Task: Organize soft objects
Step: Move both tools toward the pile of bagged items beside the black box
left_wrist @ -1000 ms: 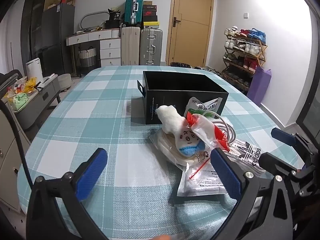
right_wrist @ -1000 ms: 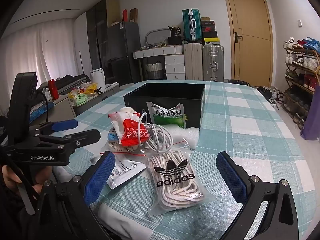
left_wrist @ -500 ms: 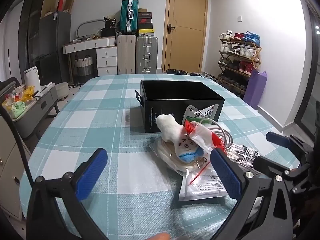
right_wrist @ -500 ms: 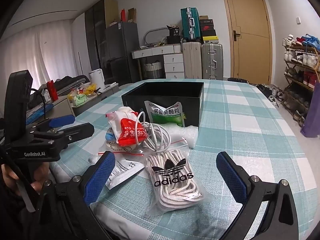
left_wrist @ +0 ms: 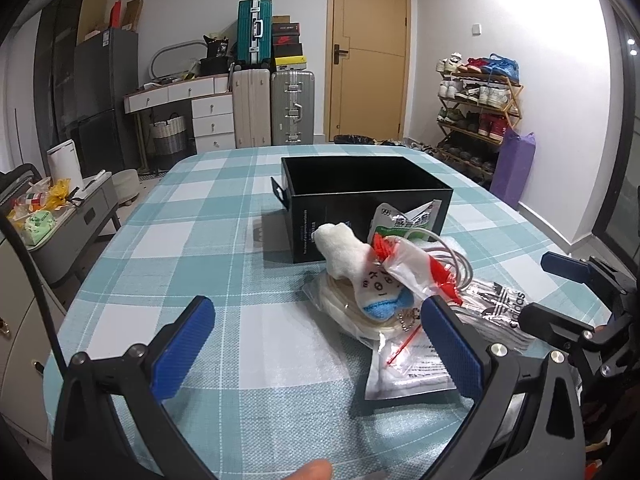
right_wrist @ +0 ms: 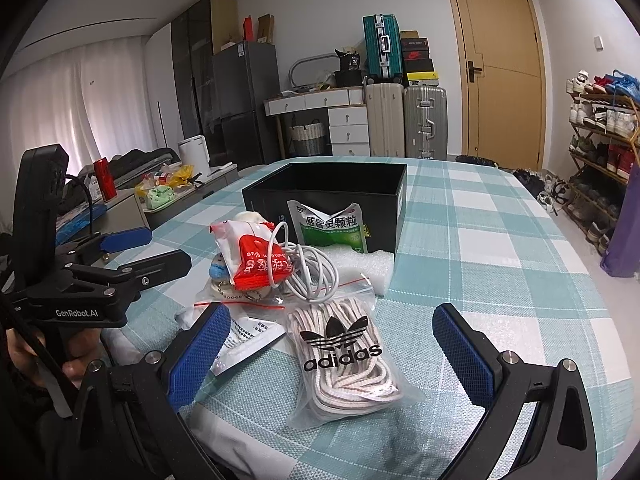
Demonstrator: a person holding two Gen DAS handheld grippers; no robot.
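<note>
An open black box [left_wrist: 360, 192] [right_wrist: 332, 188] stands mid-table. In front of it lies a heap: a white plush toy [left_wrist: 344, 250], a red-and-white packet [right_wrist: 250, 254] [left_wrist: 416, 270], a coiled white cable [right_wrist: 312, 268], a green sachet [right_wrist: 330, 226] [left_wrist: 404, 220] leaning on the box, and a clear adidas bag of laces [right_wrist: 344, 354]. My left gripper [left_wrist: 316, 344] is open, low and left of the heap. My right gripper [right_wrist: 330, 354] is open, straddling the adidas bag from above the near edge. Neither holds anything.
The checked tablecloth [left_wrist: 192, 240] covers an oval table. A flat printed bag [left_wrist: 408, 364] lies at the heap's near side, white foam [right_wrist: 372, 264] by the box. Suitcases [left_wrist: 272, 108], a shoe rack [left_wrist: 476, 108] and a side cart [left_wrist: 60, 216] stand around the table.
Both views have tilted slightly, showing more of the room above the table. The heap and box have not moved. Both grippers stay open.
</note>
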